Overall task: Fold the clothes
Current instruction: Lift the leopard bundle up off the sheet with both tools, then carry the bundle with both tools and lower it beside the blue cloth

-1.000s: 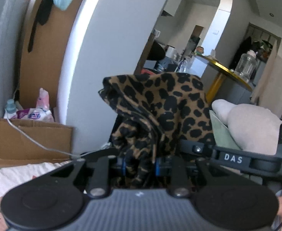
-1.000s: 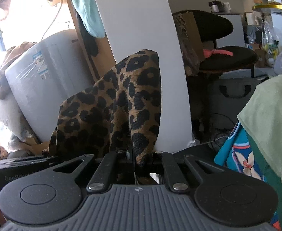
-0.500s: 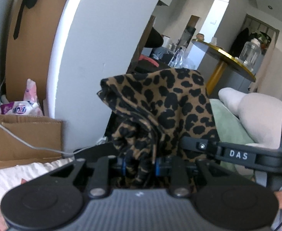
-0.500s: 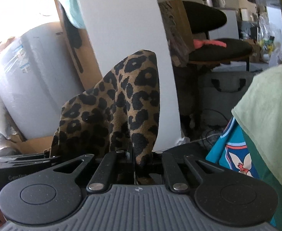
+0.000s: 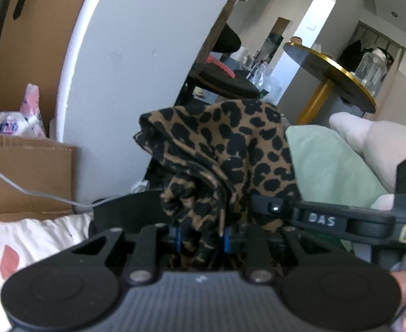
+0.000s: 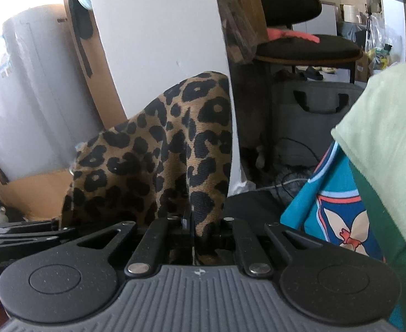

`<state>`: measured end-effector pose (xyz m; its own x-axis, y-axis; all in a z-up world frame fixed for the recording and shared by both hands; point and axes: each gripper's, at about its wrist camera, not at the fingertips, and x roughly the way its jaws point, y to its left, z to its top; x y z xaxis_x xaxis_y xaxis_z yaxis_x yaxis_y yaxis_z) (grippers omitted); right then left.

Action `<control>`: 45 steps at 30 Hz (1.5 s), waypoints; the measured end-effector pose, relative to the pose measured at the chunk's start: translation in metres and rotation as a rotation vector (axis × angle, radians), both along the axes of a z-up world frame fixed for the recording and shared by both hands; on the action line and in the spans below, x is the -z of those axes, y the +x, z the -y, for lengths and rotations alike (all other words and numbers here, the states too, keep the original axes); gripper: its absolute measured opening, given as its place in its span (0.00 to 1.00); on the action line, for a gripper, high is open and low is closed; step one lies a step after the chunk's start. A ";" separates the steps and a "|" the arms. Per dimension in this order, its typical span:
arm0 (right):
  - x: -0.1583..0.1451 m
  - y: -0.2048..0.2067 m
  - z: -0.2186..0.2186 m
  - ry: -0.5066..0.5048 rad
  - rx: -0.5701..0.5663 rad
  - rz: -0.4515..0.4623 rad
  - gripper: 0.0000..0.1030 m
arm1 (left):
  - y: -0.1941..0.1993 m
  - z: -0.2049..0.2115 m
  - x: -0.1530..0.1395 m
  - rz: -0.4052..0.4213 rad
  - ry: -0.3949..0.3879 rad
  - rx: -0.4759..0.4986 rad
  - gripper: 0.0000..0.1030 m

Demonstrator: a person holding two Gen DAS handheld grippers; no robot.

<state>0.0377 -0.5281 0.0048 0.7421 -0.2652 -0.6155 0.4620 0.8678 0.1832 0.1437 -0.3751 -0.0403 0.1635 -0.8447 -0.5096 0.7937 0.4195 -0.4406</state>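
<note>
A leopard-print garment [image 5: 225, 149] is bunched up in front of both cameras. My left gripper [image 5: 200, 236] is shut on a thick wad of it, the cloth rising in folds above the jaws. My right gripper [image 6: 193, 228] is shut on a thinner edge of the same leopard-print garment [image 6: 169, 152], which stands up as a peak. In the left wrist view the right gripper's black body [image 5: 341, 221] shows just to the right, close beside mine. The left gripper's black arm [image 6: 23, 229] lies at the lower left of the right wrist view.
A white curved panel [image 5: 125, 63] stands close behind. A cardboard box [image 5: 23, 171] and a white floral sheet [image 5: 36, 238] lie to the left. Pale green cloth [image 5: 327, 166] and a teal printed garment [image 6: 336, 207] sit to the right. Further back stand a black chair [image 6: 300, 47] and a gold-rimmed table [image 5: 330, 83].
Both grippers have sunk together with the garment still held. The background has slid upward in both views; the green cloth and bed sheet fill more of the frames.
</note>
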 end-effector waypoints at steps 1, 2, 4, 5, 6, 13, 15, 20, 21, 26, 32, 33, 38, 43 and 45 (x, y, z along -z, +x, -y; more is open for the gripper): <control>0.005 0.002 0.002 0.000 -0.005 -0.009 0.07 | 0.001 0.000 0.007 -0.012 -0.005 0.003 0.26; 0.010 0.003 0.005 0.000 -0.006 -0.014 0.07 | 0.002 0.001 0.013 -0.021 -0.010 0.006 0.26; 0.021 0.006 0.010 0.001 -0.006 -0.021 0.07 | 0.005 0.003 0.026 -0.041 -0.021 0.013 0.26; 0.028 0.007 0.011 -0.001 -0.003 -0.024 0.07 | 0.008 0.005 0.034 -0.056 -0.025 0.017 0.26; 0.034 0.008 0.013 -0.004 0.001 -0.029 0.07 | 0.011 0.008 0.042 -0.071 -0.030 0.021 0.26; 0.087 0.023 0.039 0.009 0.015 -0.068 0.07 | 0.038 0.031 0.104 -0.161 -0.049 0.042 0.26; 0.101 0.030 0.046 -0.003 0.011 -0.077 0.07 | 0.047 0.036 0.122 -0.202 -0.058 0.042 0.26; 0.131 0.050 0.061 -0.009 -0.010 -0.082 0.07 | 0.068 0.045 0.160 -0.270 -0.059 0.018 0.26; 0.136 0.054 0.063 -0.011 -0.019 -0.083 0.07 | 0.071 0.046 0.164 -0.268 -0.051 0.011 0.26; 0.159 0.071 0.075 0.022 -0.029 -0.071 0.07 | 0.091 0.053 0.181 -0.282 -0.029 -0.006 0.26; 0.166 0.087 0.081 0.000 -0.034 -0.057 0.07 | 0.107 0.060 0.186 -0.280 -0.031 -0.029 0.26; 0.169 0.092 0.084 0.006 -0.032 -0.057 0.07 | 0.110 0.062 0.188 -0.288 -0.030 -0.036 0.26; 0.188 0.116 0.098 0.044 -0.022 -0.075 0.07 | 0.131 0.074 0.213 -0.364 -0.003 -0.089 0.26; 0.211 0.130 0.105 0.088 -0.025 -0.090 0.07 | 0.142 0.074 0.240 -0.416 0.029 -0.138 0.27; 0.216 0.134 0.106 0.080 -0.023 -0.095 0.07 | 0.146 0.073 0.243 -0.438 0.021 -0.142 0.27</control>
